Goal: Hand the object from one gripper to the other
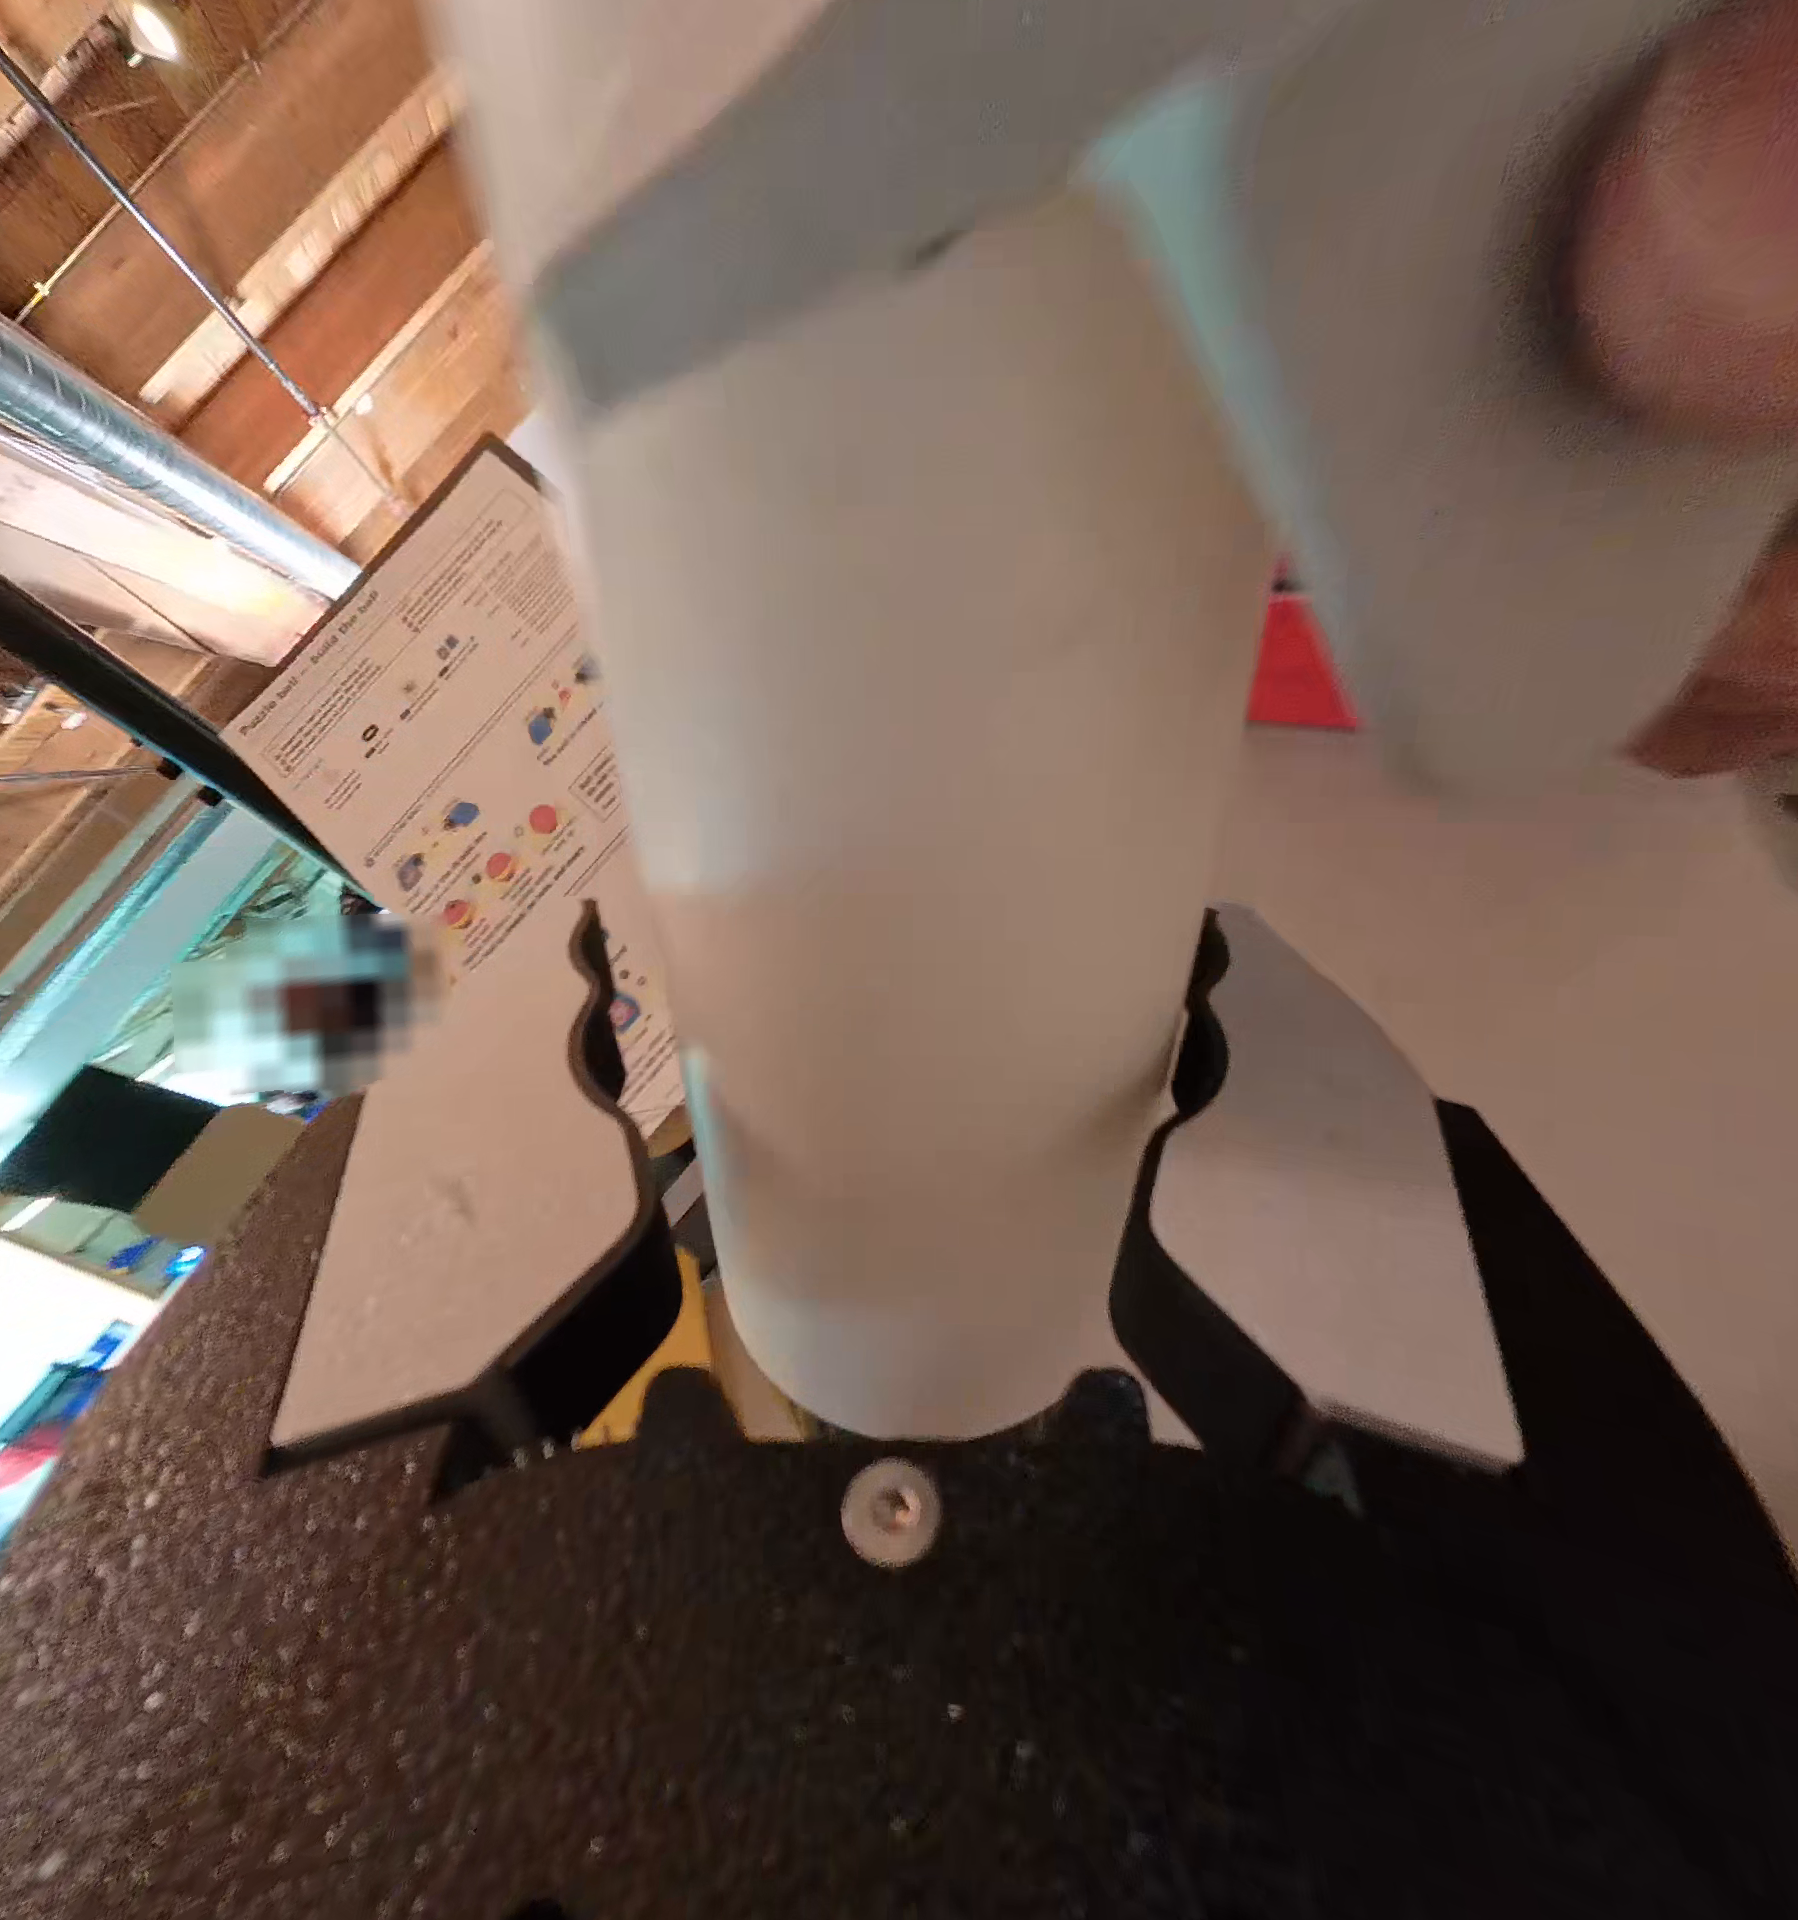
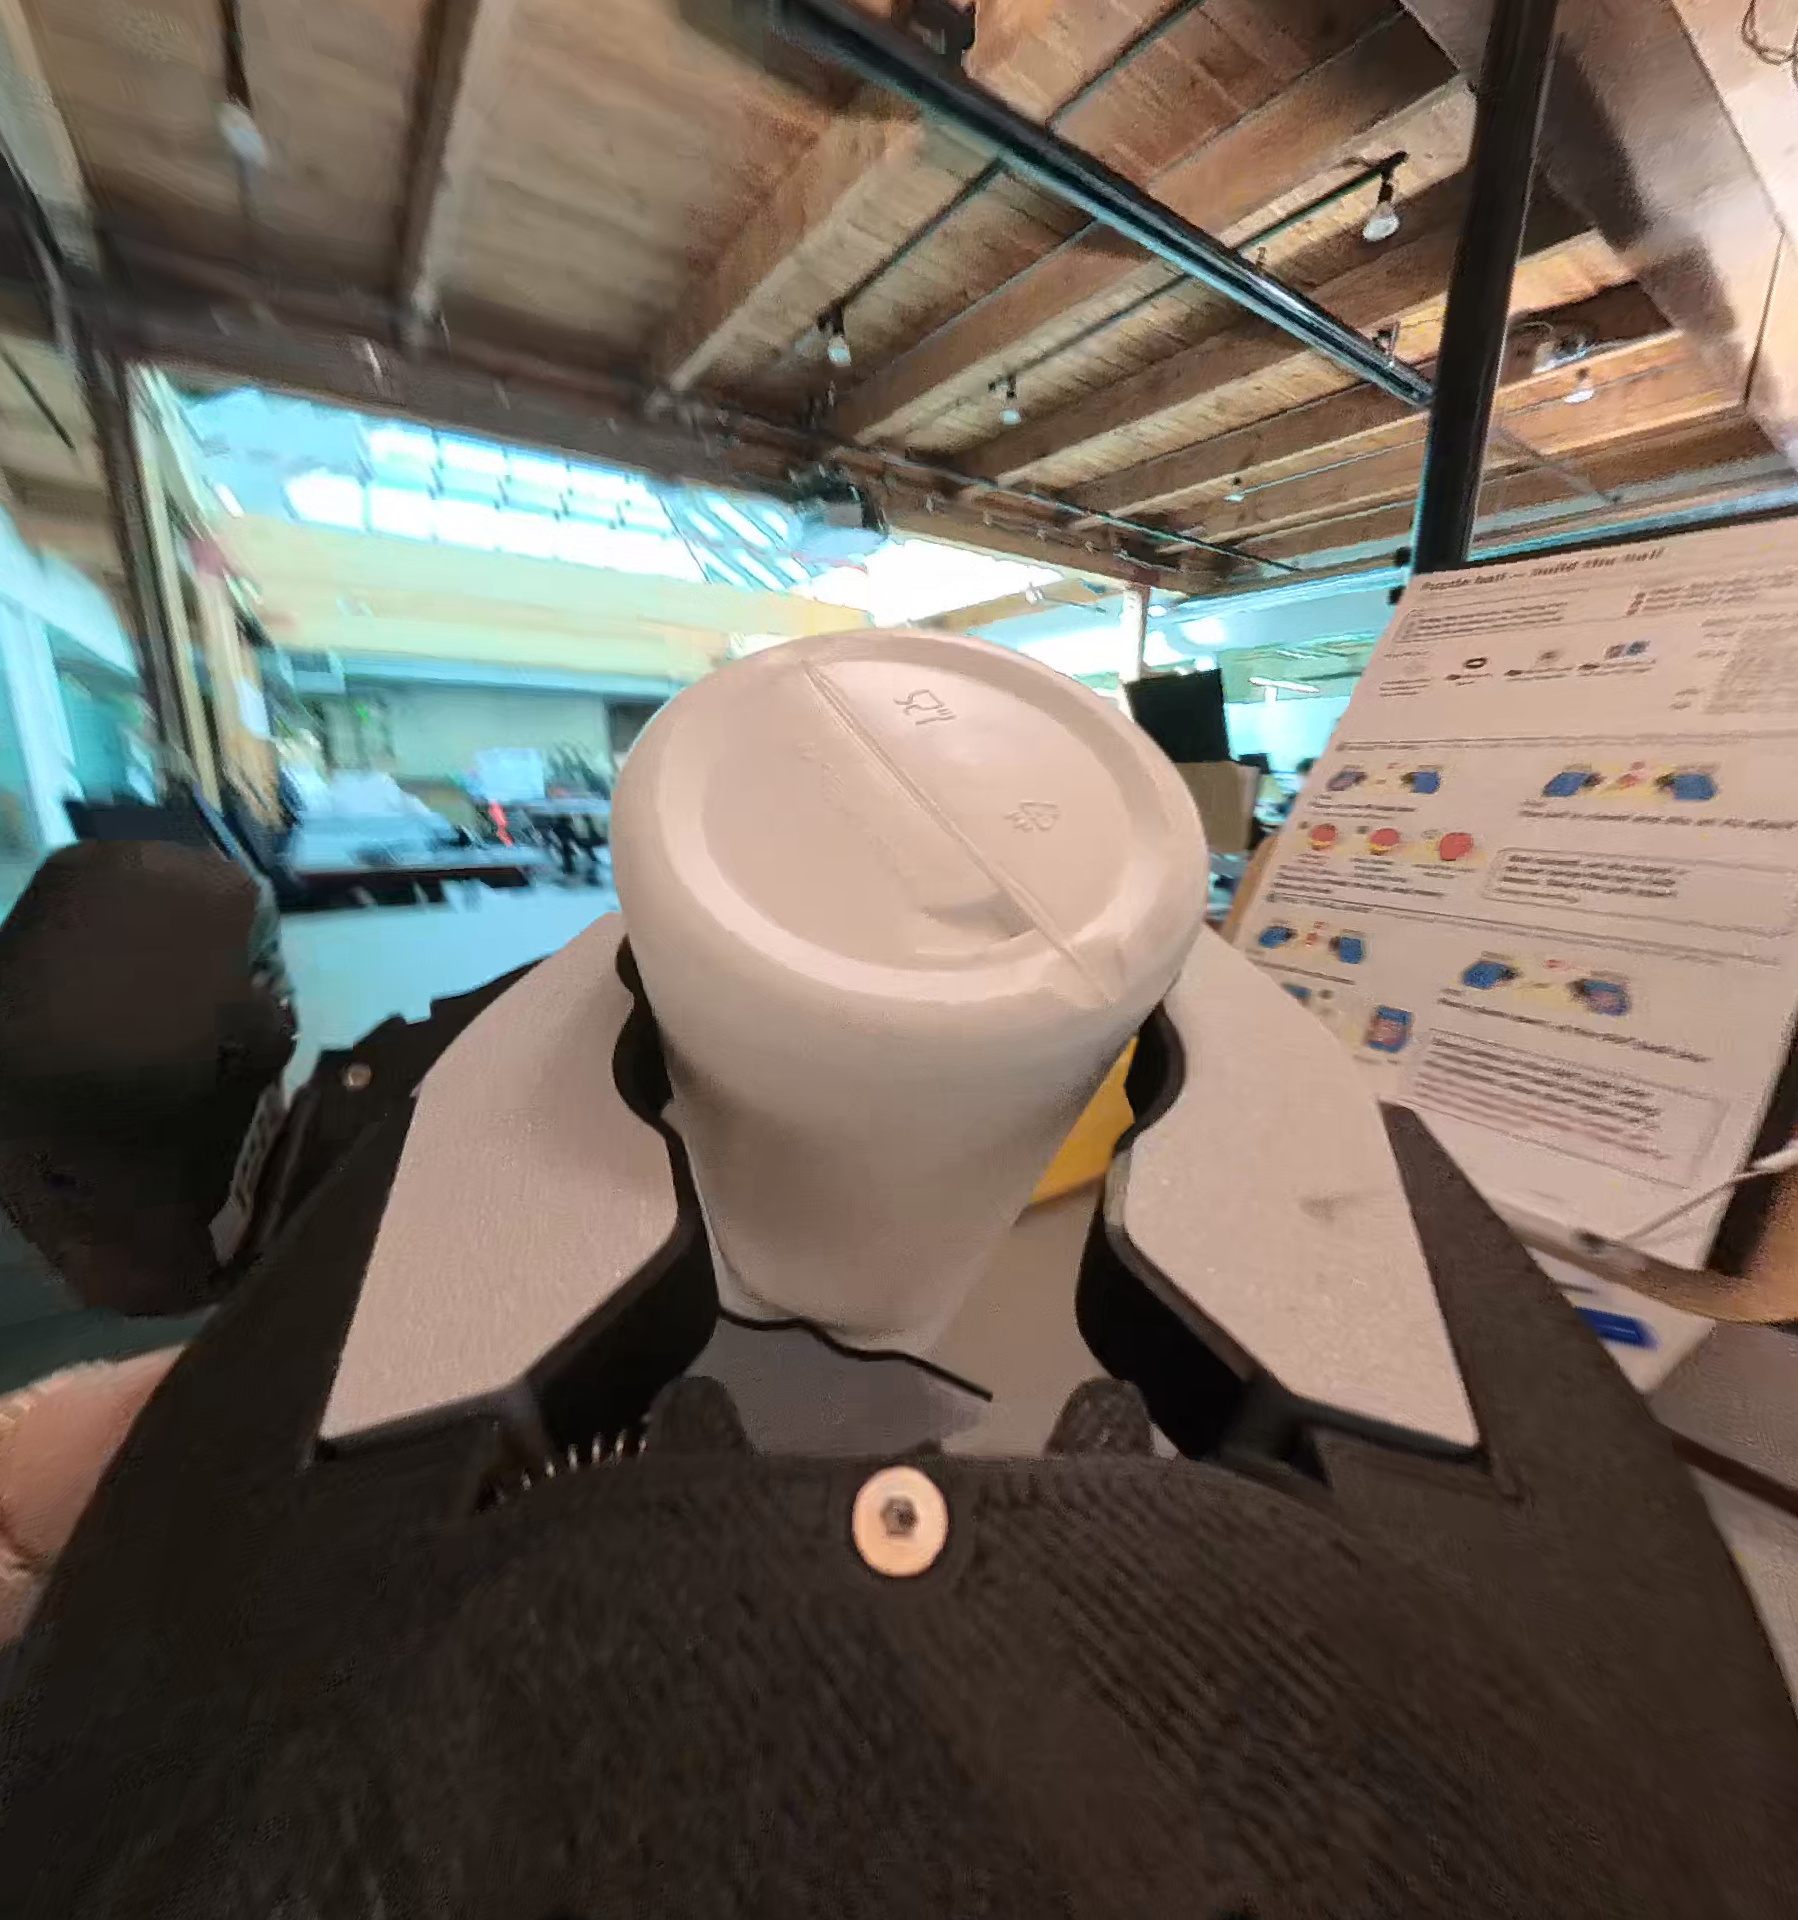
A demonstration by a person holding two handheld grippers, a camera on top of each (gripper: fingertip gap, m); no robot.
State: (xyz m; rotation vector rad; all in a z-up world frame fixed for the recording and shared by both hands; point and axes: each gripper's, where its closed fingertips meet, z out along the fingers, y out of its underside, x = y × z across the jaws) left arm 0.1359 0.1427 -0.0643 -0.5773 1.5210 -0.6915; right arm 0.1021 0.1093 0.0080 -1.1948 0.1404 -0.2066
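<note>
White plastic cup [image 2: 905, 966] sits between the right gripper [image 2: 900, 1049] fingers [image 2: 521, 1164], which press its sides, base pointing away from the camera. In the left wrist view the cup [image 1: 916, 831] also lies between the left gripper [image 1: 900, 997] fingers [image 1: 438, 1236], touching both. An instruction sheet [image 2: 1560, 862] stands at three o'clock, wooden ceiling beams [image 2: 1082, 260] at twelve.

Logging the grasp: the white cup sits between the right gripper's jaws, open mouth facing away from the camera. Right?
No. The right wrist view shows the white cup between the jaws of the right gripper, closed base, not mouth, facing away.
</note>
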